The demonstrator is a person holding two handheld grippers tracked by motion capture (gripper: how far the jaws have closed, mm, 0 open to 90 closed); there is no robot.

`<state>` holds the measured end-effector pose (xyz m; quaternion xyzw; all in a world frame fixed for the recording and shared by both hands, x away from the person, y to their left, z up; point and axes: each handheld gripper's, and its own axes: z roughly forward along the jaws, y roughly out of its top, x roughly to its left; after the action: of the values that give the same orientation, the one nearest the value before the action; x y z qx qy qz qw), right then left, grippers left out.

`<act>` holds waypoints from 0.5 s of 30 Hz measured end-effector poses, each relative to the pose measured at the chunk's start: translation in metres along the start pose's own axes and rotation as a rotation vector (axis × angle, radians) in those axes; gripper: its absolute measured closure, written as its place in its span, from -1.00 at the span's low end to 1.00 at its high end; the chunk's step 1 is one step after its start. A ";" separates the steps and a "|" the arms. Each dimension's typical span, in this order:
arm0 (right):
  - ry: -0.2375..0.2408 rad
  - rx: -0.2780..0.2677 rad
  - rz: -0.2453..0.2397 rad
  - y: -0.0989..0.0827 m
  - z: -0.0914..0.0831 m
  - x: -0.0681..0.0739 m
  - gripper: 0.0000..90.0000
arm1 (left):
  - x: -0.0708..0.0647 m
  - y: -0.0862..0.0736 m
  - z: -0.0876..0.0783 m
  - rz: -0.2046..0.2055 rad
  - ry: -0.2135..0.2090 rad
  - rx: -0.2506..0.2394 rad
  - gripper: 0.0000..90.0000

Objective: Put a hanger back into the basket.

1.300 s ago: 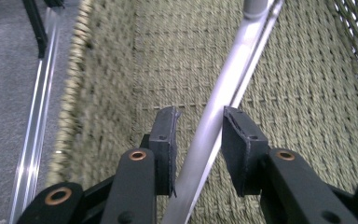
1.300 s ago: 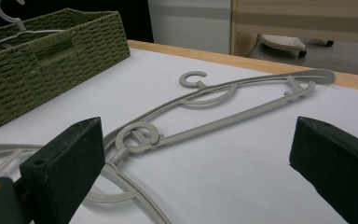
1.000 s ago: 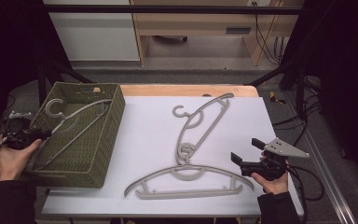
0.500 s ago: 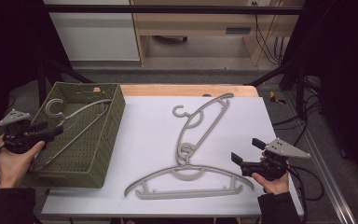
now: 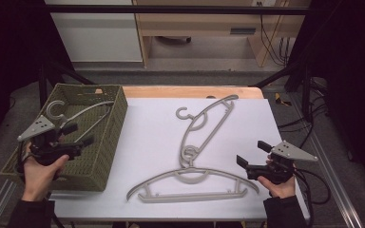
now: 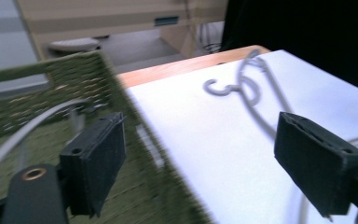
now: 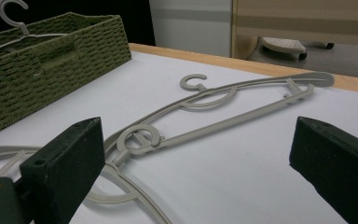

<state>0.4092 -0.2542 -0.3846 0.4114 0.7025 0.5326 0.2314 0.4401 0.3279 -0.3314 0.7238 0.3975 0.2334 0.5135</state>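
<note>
A grey plastic hanger (image 5: 83, 114) lies in the green woven basket (image 5: 111, 137) at the table's left, its hook resting on the far rim. My left gripper (image 5: 78, 134) hovers over the basket's near half. Its jaws have just been opening, and they stand open with nothing between them (image 6: 205, 163). Two more grey hangers lie on the white tabletop, the far one (image 5: 211, 118) slanted and the near one (image 5: 192, 183) lying across. My right gripper (image 5: 253, 153) is open just right of the near hanger. In the right gripper view (image 7: 200, 168) it faces both hangers (image 7: 242, 100).
A wooden strip (image 5: 190, 91) edges the table's far side. Beyond it stand a white cabinet (image 5: 97, 33) and a wooden bench with cables. Metal rails (image 5: 330, 190) run along the table's sides. White surface lies bare between the basket and the hangers.
My left gripper has moved right, from the basket's left rim to over its near half, and its jaws have spread. The right gripper and all three hangers have stayed put.
</note>
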 end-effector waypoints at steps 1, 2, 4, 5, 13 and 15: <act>-0.001 -0.002 0.002 0.000 0.000 0.000 -0.92 | -0.004 0.000 0.002 0.010 -0.009 -0.003 -0.70; -0.002 -0.003 0.002 0.000 0.000 0.000 -0.92 | -0.011 0.001 0.005 0.021 -0.022 -0.010 -0.74; -0.001 -0.002 0.003 0.000 -0.001 0.000 -0.92 | -0.020 0.001 0.009 0.039 -0.048 -0.017 -0.79; -0.002 -0.004 0.001 0.000 -0.001 -0.001 -0.92 | -0.024 0.001 0.011 0.043 -0.056 -0.024 -0.81; 0.005 -0.003 0.002 0.000 -0.002 0.000 -0.93 | -0.055 -0.010 0.033 0.071 -0.154 -0.003 -0.80; 0.006 0.000 0.000 0.000 -0.002 0.001 -0.93 | -0.061 -0.013 0.038 0.084 -0.171 0.018 -0.80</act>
<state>0.4074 -0.2548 -0.3840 0.4097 0.7032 0.5339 0.2295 0.4293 0.2590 -0.3530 0.7616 0.3235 0.1883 0.5289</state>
